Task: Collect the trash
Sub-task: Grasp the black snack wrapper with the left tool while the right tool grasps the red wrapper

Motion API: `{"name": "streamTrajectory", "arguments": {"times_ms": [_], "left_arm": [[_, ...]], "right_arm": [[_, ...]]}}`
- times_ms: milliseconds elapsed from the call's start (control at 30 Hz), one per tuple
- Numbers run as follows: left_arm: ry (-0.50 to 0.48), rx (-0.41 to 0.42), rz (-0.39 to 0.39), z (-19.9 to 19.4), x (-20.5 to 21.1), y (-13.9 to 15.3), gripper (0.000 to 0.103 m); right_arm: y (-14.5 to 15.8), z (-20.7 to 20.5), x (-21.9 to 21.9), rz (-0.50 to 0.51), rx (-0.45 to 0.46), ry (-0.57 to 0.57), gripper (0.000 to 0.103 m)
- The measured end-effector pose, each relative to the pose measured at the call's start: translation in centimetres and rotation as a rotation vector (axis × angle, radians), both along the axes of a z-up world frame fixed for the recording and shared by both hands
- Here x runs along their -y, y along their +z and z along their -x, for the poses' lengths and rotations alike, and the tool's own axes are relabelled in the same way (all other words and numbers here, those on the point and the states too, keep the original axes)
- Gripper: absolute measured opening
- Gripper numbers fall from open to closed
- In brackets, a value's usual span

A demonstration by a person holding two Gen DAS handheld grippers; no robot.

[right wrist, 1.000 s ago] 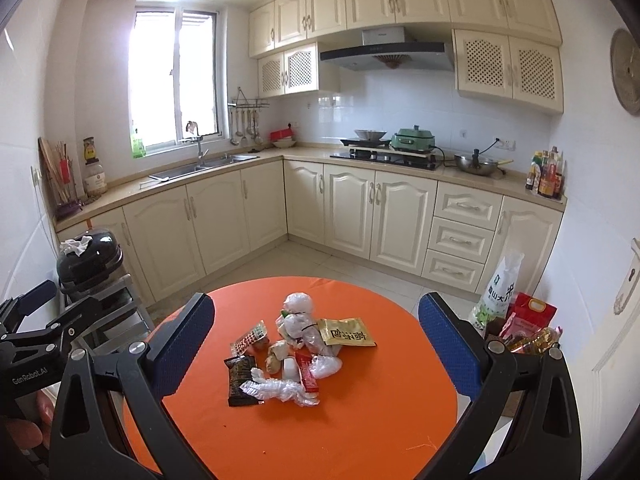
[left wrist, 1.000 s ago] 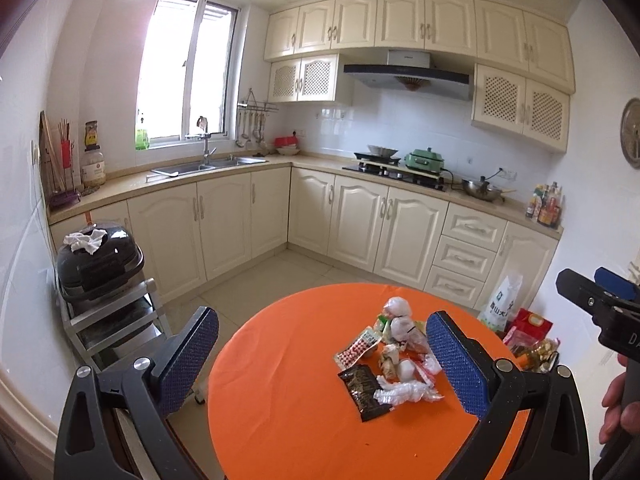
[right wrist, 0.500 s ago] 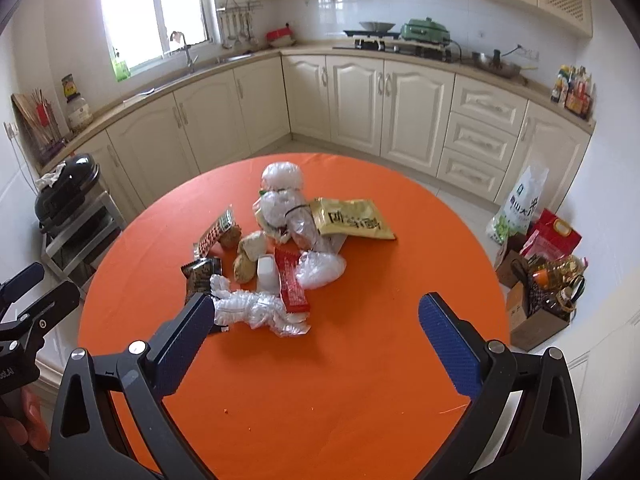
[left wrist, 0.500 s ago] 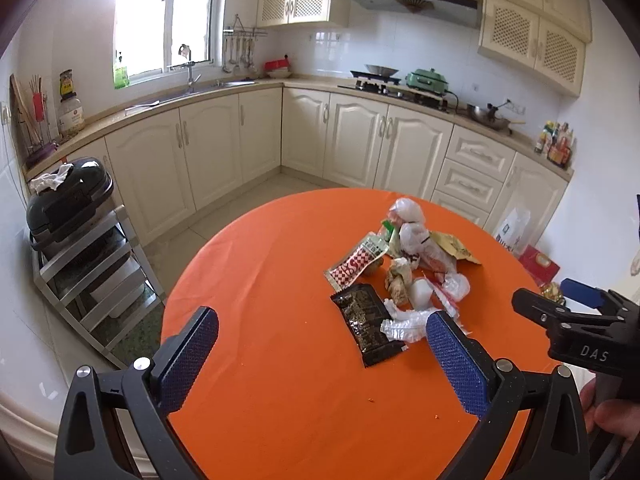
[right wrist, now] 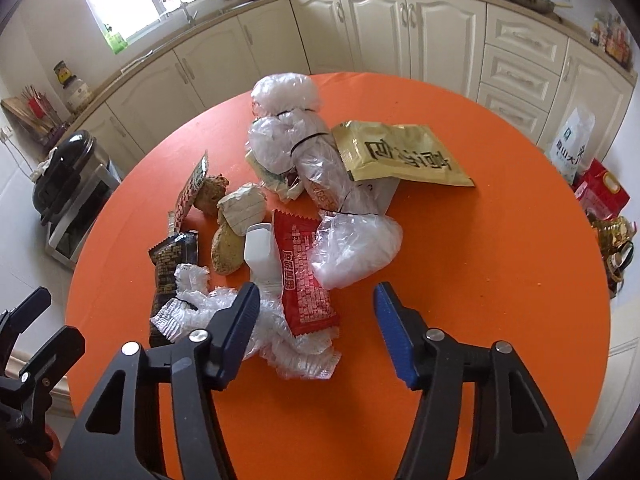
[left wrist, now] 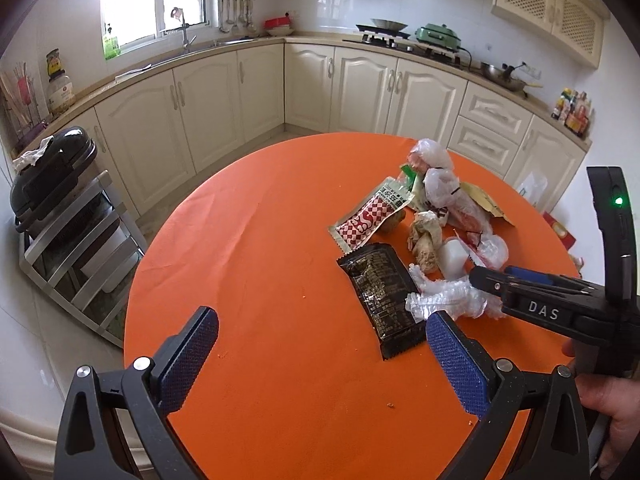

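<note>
A pile of trash lies on the round orange table (left wrist: 260,248): a black wrapper (left wrist: 380,292), a red-checked sachet (left wrist: 372,220), clear plastic bags (right wrist: 288,120), a gold pouch (right wrist: 400,156), a red wrapper (right wrist: 304,276) and crumpled clear film (right wrist: 288,340). My left gripper (left wrist: 320,360) is open above the table's near side, left of the pile. My right gripper (right wrist: 316,328) is open, its fingers straddling the red wrapper's near end and the film; it also shows in the left wrist view (left wrist: 532,300).
A black bin (left wrist: 52,176) stands on a metal rack left of the table. Cream kitchen cabinets (left wrist: 360,88) run behind. Bags and boxes (right wrist: 600,196) sit on the floor at the right. Small crumbs dot the table.
Both grippers have tilted down and moved closer to the table. The right gripper has advanced onto the near edge of the trash pile. Both stay open.
</note>
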State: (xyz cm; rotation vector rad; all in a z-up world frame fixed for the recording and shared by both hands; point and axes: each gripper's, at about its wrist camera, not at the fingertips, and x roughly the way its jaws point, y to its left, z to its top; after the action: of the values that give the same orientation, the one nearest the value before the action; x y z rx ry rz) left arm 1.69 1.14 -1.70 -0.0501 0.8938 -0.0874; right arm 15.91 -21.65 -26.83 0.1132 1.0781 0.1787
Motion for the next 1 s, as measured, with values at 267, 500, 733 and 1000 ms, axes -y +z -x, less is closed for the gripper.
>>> {"name": "streamTrajectory", "arguments": {"times_ms": [267,500,733,1000], "left_arm": [[-0.025,-0.025,-0.011,-2.4,-0.3,-2.4,0.102],[-0.061,-0.051,-0.037,-2.5,0.8,-5.1,0.102],[-0.086,-0.077,-0.06,-3.0,1.7,-7.0,0.102],[-0.077,-0.1,-0.066,-6.3,3.4,-9.8,0.102]], "right_arm": [[-0.5,-1.0,0.7,-0.007,0.016,0.047,0.021],[-0.1,0.3,1.6,-0.034,0.02,0.052,0.02],[-0.2,0.3,1.5,-0.038,0.016,0.062,0.021],[0.6,0.6,2.8,-0.068,0.028,0.046,0.021]]}}
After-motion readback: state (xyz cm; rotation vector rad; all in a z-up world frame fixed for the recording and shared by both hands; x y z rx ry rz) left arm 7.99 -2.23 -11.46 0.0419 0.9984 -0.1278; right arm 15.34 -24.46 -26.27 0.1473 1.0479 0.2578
